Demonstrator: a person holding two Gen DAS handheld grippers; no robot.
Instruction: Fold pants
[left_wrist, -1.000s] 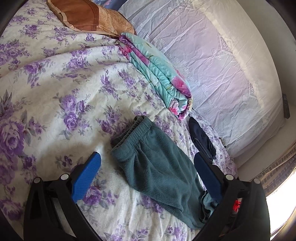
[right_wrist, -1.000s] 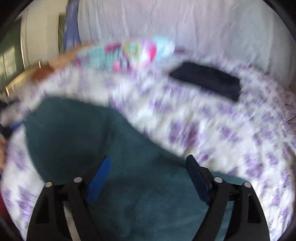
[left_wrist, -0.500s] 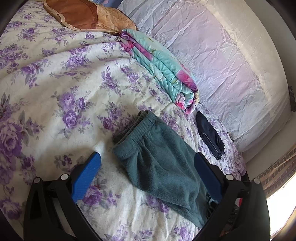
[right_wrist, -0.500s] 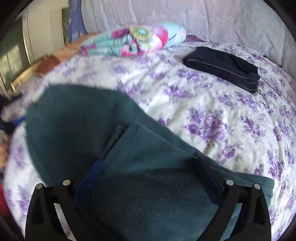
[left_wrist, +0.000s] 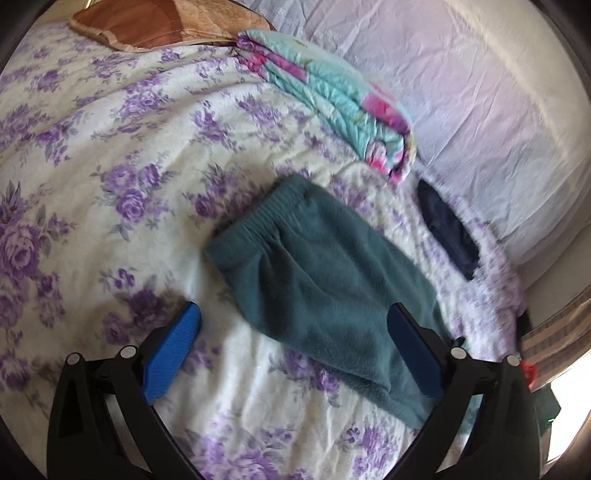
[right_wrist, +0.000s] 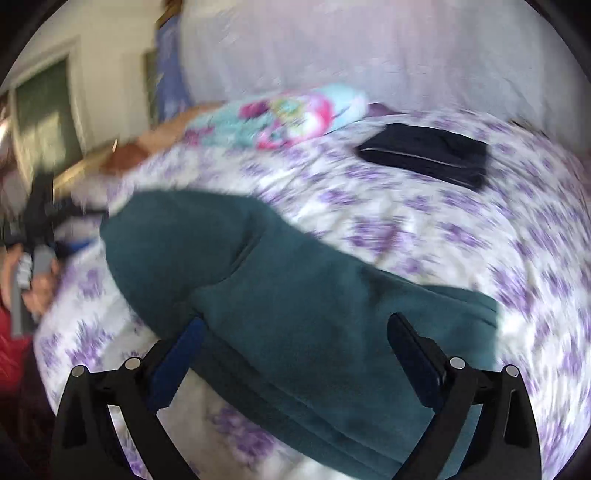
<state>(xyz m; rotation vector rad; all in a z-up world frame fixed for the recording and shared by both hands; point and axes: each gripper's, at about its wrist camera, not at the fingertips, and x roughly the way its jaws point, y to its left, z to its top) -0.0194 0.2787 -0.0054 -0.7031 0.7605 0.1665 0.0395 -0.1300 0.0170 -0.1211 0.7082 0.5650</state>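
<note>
Bed covered by a cream bedspread (left_wrist: 110, 155) with purple flowers, against a pale draped wall (left_wrist: 461, 92). A folded turquoise-and-pink quilt (left_wrist: 332, 99), a brown pillow (left_wrist: 159, 22) and a folded dark garment (right_wrist: 424, 155) lie near the wall. The teal pants (left_wrist: 321, 273) lie flat mid-bed. Left gripper (left_wrist: 293, 332) hovers with jaws wide apart, empty; right gripper (right_wrist: 295, 343) likewise spread above the pants. The right view is motion-blurred; the pants' lower end is cut off.

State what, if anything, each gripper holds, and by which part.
Nothing is held. The left gripper and right gripper are both open above the teal fleece pants lying on the purple-flowered bedspread, fingers clear of the fabric.
</note>
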